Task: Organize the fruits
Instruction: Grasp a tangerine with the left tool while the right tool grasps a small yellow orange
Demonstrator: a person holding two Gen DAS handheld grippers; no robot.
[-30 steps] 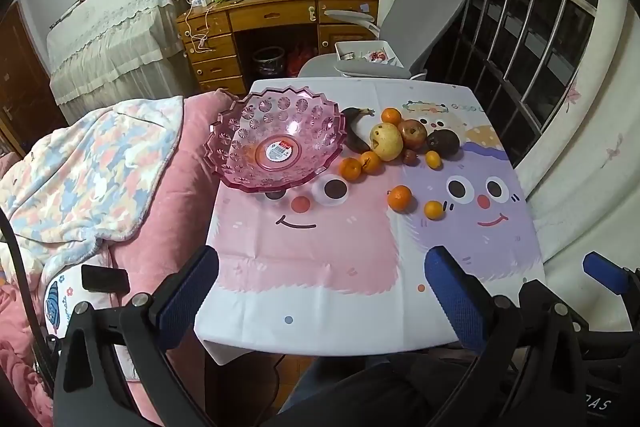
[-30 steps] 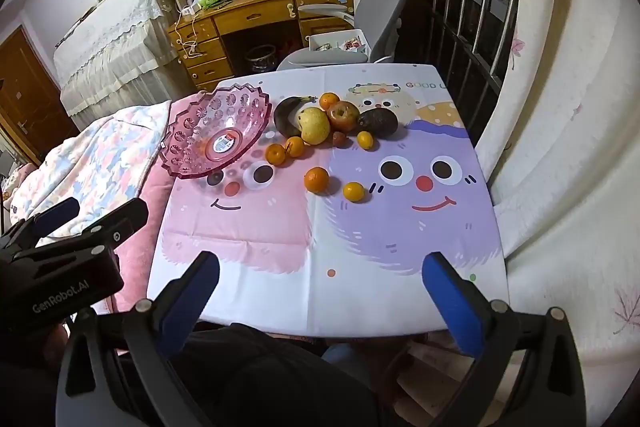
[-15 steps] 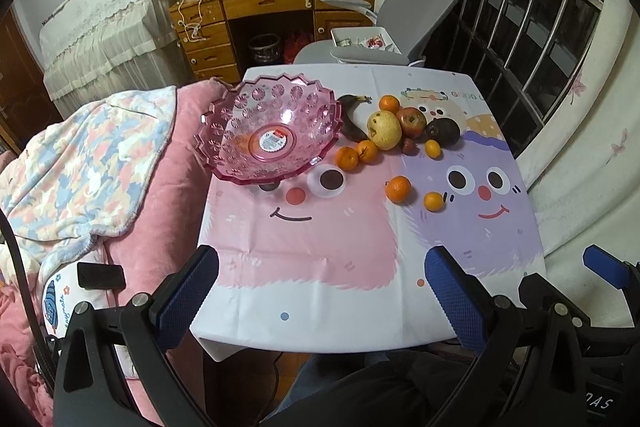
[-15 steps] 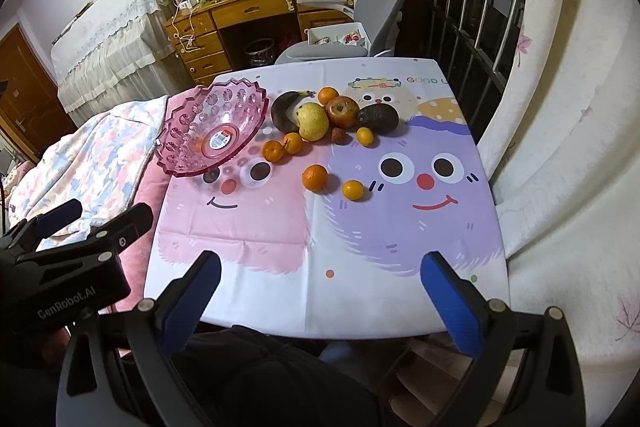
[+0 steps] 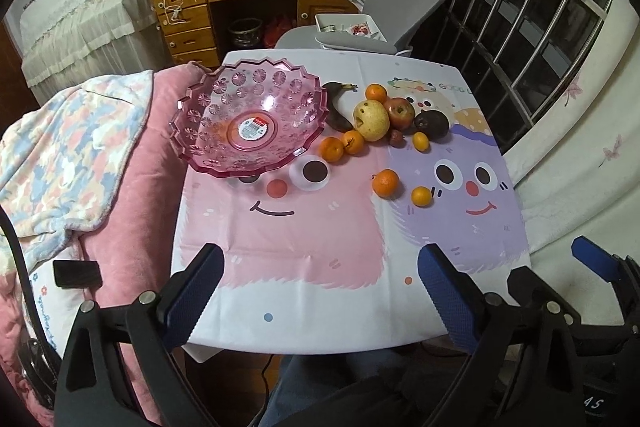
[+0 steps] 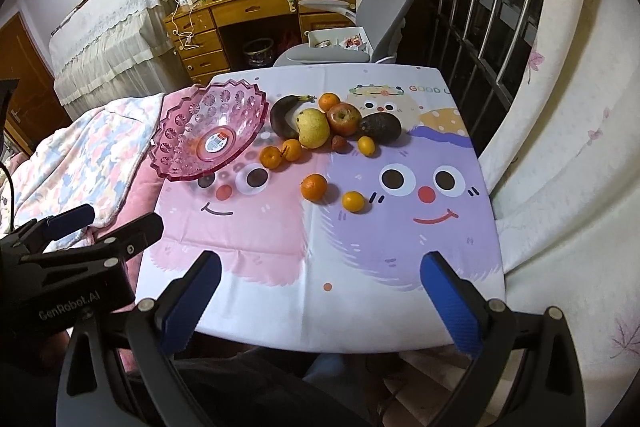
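Both grippers have eased toward the table: left gripper (image 5: pixel 320 291) and right gripper (image 6: pixel 320 299) level, jaws apart, empty.

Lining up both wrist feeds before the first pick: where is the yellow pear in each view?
Left wrist: yellow pear right of centre, upper half, just left of the red apple.
Right wrist: pear near centre, upper half.
Shared landmark: pink bowl, left of the fruit in both.
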